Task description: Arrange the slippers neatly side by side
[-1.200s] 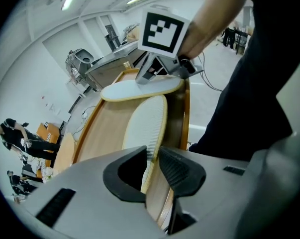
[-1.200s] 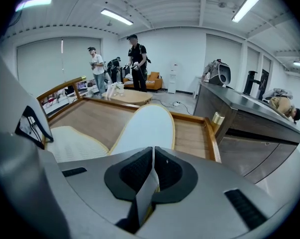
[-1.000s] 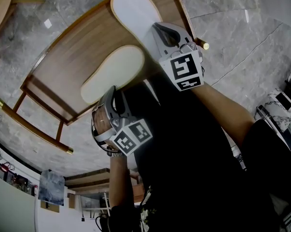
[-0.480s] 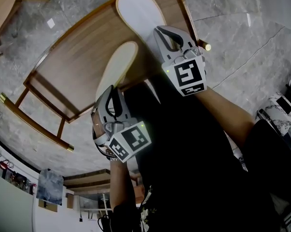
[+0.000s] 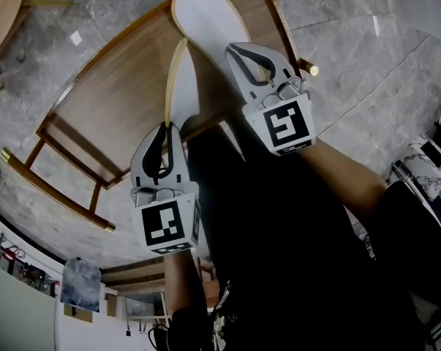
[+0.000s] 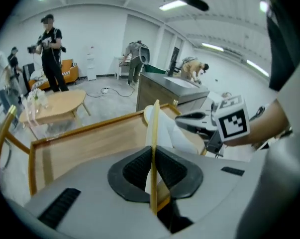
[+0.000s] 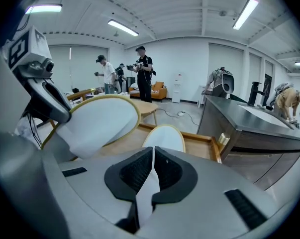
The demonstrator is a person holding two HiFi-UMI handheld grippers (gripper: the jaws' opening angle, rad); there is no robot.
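Seen from steeply above, a person holds a gripper in each hand over a wooden table (image 5: 103,97) that stands on a grey stone-patterned floor (image 5: 366,57). The left gripper (image 6: 153,152) has just been closing its jaws, and they now pinch the near end of the left slipper (image 7: 100,121), a white slipper with a tan rim. This slipper is turned up on its edge, so from above and along the jaws it shows only as a thin tan line running straight away from the gripper. From the other side its broad white face is in view. The right gripper (image 7: 153,156) sits further from the person and to the right, its jaws nearly together and clamped on a thin white part at the near end of the right slipper (image 5: 205,17). That slipper lies flat, its white oval face upward. It reaches away from the gripper to the table's far edge. The two slippers lie close together, roughly parallel, with the left one nearer the person. Whether either one touches the tabletop cannot be told. Each gripper carries a cube with square black-and-white markers behind its jaws. Beyond the table, several people stand or bend over in a bright open room.
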